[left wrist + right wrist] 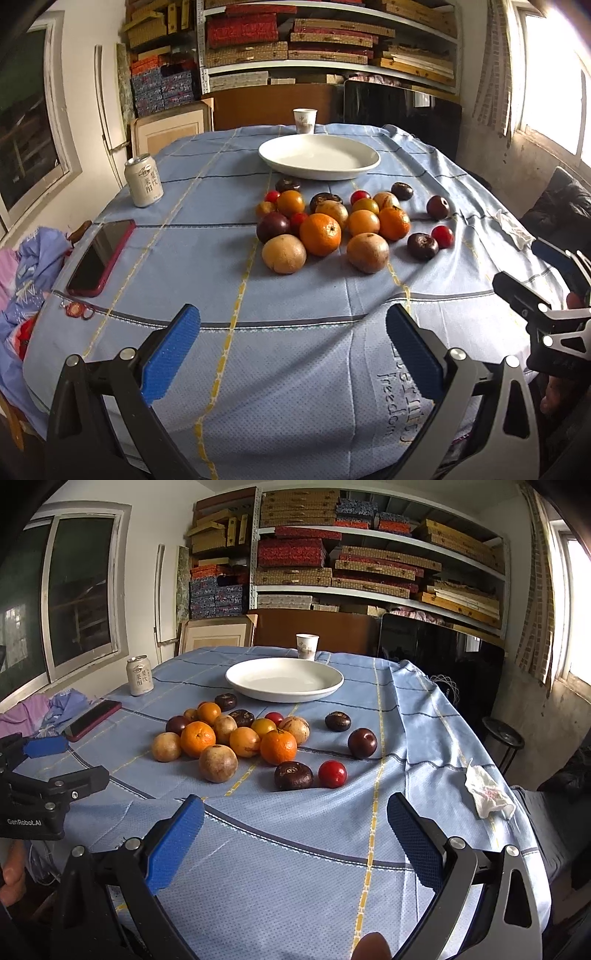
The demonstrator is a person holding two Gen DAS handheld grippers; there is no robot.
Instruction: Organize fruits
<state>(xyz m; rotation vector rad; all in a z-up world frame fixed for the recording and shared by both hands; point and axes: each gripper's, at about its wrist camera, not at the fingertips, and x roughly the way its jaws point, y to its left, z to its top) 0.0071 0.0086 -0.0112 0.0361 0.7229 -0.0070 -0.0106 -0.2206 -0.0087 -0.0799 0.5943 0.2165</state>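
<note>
Right wrist view: right gripper (295, 834) and left gripper (291, 347) were held wide, empty. Red fruit (332, 773) judged small, smooth, slippery, bruisable; best pinched gently across its middle.

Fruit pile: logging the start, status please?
Both hand-held grippers open, empty. Fruit pile loose on cloth; white plate bare. Nothing blocking.

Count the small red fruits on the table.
4 small red fruits: one far right, one mid-left, two at the back. Others may be hidden.
</note>
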